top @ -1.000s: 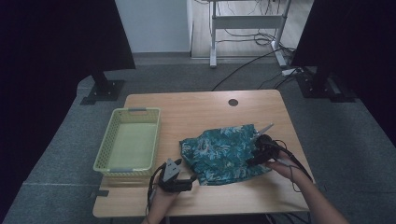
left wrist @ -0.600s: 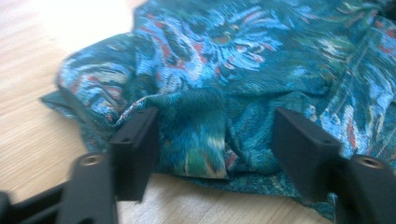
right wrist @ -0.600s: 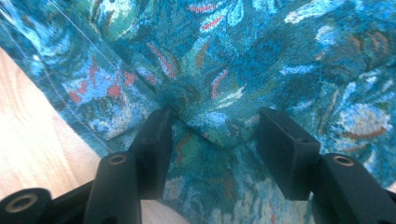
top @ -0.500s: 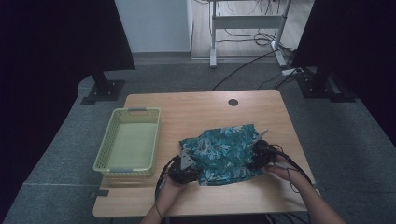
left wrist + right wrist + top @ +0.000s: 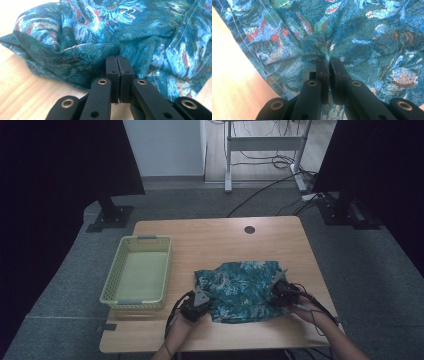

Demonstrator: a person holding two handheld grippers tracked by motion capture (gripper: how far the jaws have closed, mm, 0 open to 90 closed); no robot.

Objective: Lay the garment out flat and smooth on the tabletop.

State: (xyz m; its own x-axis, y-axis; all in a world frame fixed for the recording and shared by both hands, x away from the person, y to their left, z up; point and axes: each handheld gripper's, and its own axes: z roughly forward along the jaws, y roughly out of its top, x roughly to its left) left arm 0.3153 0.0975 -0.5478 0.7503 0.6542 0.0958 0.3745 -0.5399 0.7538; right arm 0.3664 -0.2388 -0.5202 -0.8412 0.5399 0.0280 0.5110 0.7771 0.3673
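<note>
A teal floral-print cloth (image 5: 240, 289) lies crumpled on the wooden table (image 5: 215, 237), right of centre near the front. My left gripper (image 5: 200, 301) sits at the cloth's front-left edge. In the left gripper view its jaws (image 5: 116, 60) are pressed together on a pinched fold of the cloth (image 5: 100, 30). My right gripper (image 5: 278, 292) is at the cloth's right edge. Its jaws (image 5: 329, 61) are closed on a gathered pucker of the fabric (image 5: 362, 32).
A pale green plastic basket (image 5: 139, 270) stands empty on the table's left side. A round cable hole (image 5: 249, 230) is at the table's back centre. Dark stands, a desk frame and floor cables lie beyond the table.
My left gripper moved right from the table's front up to the cloth's edge and closed on it. The right gripper shifted slightly inward onto the cloth's right edge.
</note>
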